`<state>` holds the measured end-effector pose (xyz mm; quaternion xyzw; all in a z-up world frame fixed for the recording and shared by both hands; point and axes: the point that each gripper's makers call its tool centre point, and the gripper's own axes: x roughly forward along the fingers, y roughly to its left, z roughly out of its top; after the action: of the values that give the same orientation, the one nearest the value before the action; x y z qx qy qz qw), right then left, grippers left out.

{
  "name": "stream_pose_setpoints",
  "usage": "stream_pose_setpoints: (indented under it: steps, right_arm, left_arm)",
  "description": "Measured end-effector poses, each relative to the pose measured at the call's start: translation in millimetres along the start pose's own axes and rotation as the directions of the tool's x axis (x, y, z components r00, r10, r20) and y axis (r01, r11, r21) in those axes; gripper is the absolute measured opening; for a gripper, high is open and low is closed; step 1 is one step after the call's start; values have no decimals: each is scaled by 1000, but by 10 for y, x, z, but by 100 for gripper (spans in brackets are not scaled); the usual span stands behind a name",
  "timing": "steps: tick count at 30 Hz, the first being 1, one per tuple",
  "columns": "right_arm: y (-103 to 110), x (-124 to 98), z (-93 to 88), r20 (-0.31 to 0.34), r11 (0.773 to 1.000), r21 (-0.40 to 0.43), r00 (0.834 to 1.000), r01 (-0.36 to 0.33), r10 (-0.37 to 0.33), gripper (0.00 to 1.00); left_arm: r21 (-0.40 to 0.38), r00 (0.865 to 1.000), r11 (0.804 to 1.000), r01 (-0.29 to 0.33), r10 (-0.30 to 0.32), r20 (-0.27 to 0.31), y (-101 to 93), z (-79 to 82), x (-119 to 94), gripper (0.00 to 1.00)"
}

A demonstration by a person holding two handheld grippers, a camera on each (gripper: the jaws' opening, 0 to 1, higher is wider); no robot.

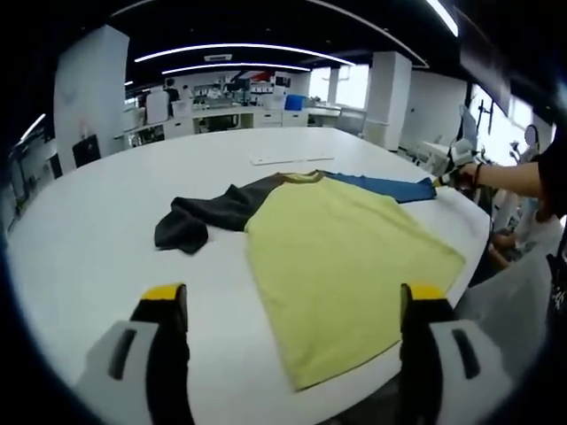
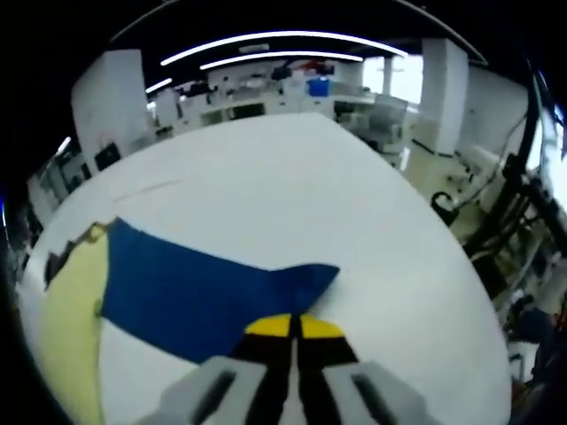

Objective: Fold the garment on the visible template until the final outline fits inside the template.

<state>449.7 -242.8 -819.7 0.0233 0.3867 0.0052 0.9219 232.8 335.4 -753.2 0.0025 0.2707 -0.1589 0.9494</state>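
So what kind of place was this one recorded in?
Likely an open-plan lab or office: a big white table holding the garment, long ceiling light strips, white pillars, and cluttered workbenches at the back.

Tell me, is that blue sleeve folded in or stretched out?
Stretched out: the blue sleeve lies flat on the white table, away from the yellow body, its tip pinched by the right gripper.

We see left gripper (image 1: 294, 310): two black jaws, yellow-capped tips, pale grey moulded housings behind with dark slots. Right gripper (image 2: 293, 326): same black jaws, yellow tips, grey housings either side. Same tool at far right of left gripper view: whitish-grey body, yellow tip. Person's arm (image 1: 512, 174) there wears dark wristband, black short sleeve, we think; edge blurred.
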Motion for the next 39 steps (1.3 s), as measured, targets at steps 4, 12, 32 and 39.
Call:
stream_pose_setpoints:
  steps: [4, 12, 32, 39]
  right_arm:
    - [40, -60, 10, -16, 1000, 3, 1000, 11, -11, 0]
    - [182, -197, 109, -4, 1000, 16, 1000, 14, -14, 0]
    - [846, -375, 480, 26, 992, -67, 993, -110, 111, 0]
    - [1095, -398, 626, 39, 984, -98, 987, -151, 155, 0]
  left_arm:
    - [7, 1000, 1000, 6, -6, -11, 1, -24, -9, 99]
    - [13, 1000, 1000, 13, -13, -16, -14, -61, -14, 99]
    - [21, 999, 999, 32, -32, -25, -116, -117, -41, 99]
    - [18, 999, 999, 32, -31, -26, -119, -132, -42, 99]
